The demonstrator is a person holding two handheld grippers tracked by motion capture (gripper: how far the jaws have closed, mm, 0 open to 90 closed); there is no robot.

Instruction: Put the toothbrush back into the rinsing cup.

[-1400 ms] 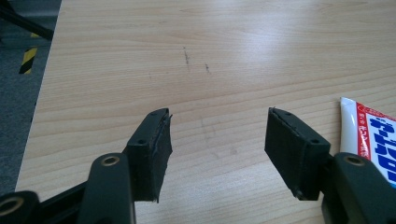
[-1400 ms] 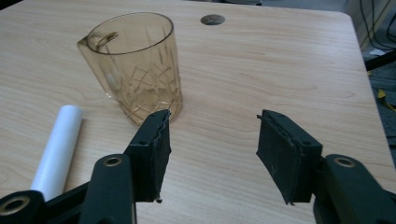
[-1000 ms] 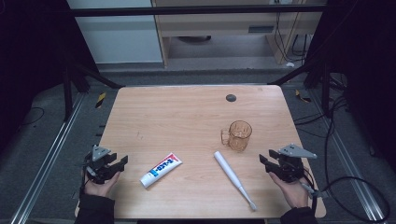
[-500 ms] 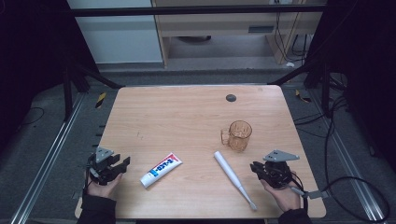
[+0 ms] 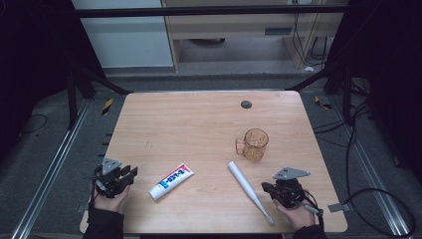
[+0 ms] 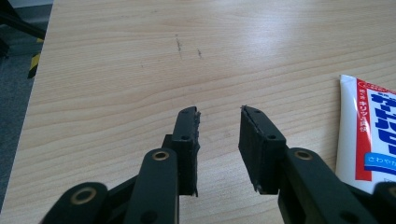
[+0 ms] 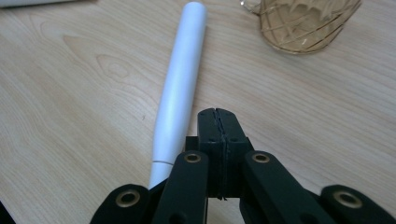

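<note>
A white electric toothbrush [image 5: 249,189] lies slanted on the wooden table [image 5: 199,124], its handle [image 7: 180,93] just left of my right gripper [image 7: 218,113]. That gripper [image 5: 266,188] is shut with nothing between its jaws, which have just closed. An amber glass mug [image 5: 254,144] stands upright beyond the toothbrush, and its base [image 7: 306,23] shows ahead of the right jaws. A white, red and blue toothpaste tube [image 5: 171,180] lies flat right of my left gripper [image 5: 130,173]. The left gripper [image 6: 219,116] has been closing but keeps a gap over bare wood, with the tube [image 6: 366,126] at its right.
A small dark round disc [image 5: 246,104] sits near the table's far edge. A metal frame and cables surround the table, and a cabinet stands behind it. The person's hands [image 5: 110,201] come in at the near edge.
My right gripper has moved left toward the toothbrush and its jaws have closed. The left gripper stayed in place while its jaws narrowed.
</note>
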